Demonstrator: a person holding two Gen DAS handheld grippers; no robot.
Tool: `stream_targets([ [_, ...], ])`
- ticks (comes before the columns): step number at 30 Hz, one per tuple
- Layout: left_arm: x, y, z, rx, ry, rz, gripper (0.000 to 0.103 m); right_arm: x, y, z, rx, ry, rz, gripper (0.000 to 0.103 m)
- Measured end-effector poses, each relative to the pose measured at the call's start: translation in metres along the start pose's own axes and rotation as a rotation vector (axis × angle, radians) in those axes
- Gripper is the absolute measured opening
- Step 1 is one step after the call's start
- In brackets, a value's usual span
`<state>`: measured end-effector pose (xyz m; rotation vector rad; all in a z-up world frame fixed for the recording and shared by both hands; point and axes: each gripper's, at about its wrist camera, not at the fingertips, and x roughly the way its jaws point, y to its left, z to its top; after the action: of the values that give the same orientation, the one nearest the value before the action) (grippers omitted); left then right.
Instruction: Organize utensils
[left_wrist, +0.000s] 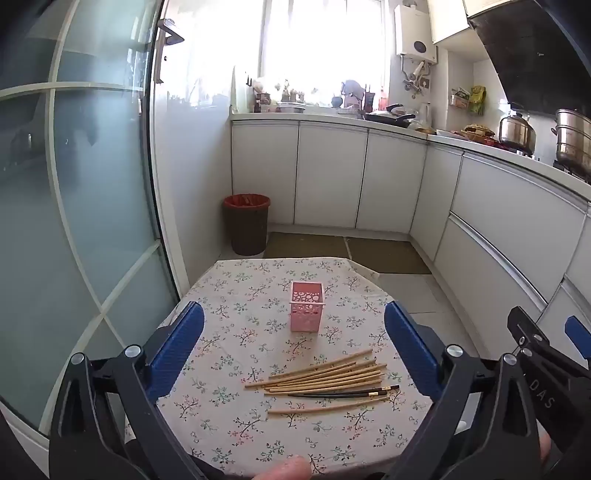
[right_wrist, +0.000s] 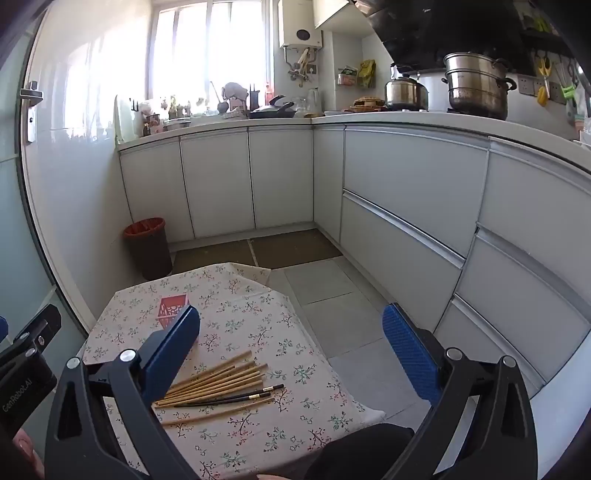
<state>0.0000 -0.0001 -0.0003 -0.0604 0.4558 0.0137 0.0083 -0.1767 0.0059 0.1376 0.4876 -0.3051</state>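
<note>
A pink perforated holder stands upright on the floral tablecloth, empty as far as I can see. Nearer to me lies a loose bundle of several bamboo chopsticks, with a dark pair and one more bamboo stick below it. My left gripper hovers above the table, open, with nothing between its blue pads. My right gripper is open too, held right of the table; its left finger hides part of the holder. The chopsticks lie below it.
A brown bin with a red liner stands on the floor beyond the table. White cabinets run along the back and right. Pots sit on the counter. A glass door is on the left. A dark knee shows below.
</note>
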Motion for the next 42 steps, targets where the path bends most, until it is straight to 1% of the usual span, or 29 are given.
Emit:
stream_targets([
  [5,0.002,0.007,-0.002,-0.008,0.025,0.004,0.094,0.001,-0.002,-0.001,0.002,0.013,0.009,0.097],
  [6,0.002,0.005,0.003,0.002,0.025,0.007,0.094,0.001,-0.002,-0.002,0.003,0.019,0.011,0.097],
  [8,-0.005,-0.001,0.001,0.032,0.006,0.006,0.094,0.000,-0.001,-0.002,-0.015,0.026,0.004,0.096],
  [10,0.003,0.000,0.000,0.034,0.030,0.003,0.095,0.001,0.000,0.000,-0.016,0.038,0.010,0.096],
  [13,0.003,-0.003,0.000,0.022,0.036,0.013,0.095,0.004,0.000,-0.001,-0.013,0.052,0.016,0.096],
  [27,0.002,-0.001,-0.001,0.020,0.038,0.016,0.096,0.008,-0.002,-0.003,0.003,0.068,0.026,0.096],
  [42,0.009,-0.001,-0.002,0.022,0.063,0.017,0.096,0.010,-0.003,-0.005,0.007,0.077,0.037,0.096],
])
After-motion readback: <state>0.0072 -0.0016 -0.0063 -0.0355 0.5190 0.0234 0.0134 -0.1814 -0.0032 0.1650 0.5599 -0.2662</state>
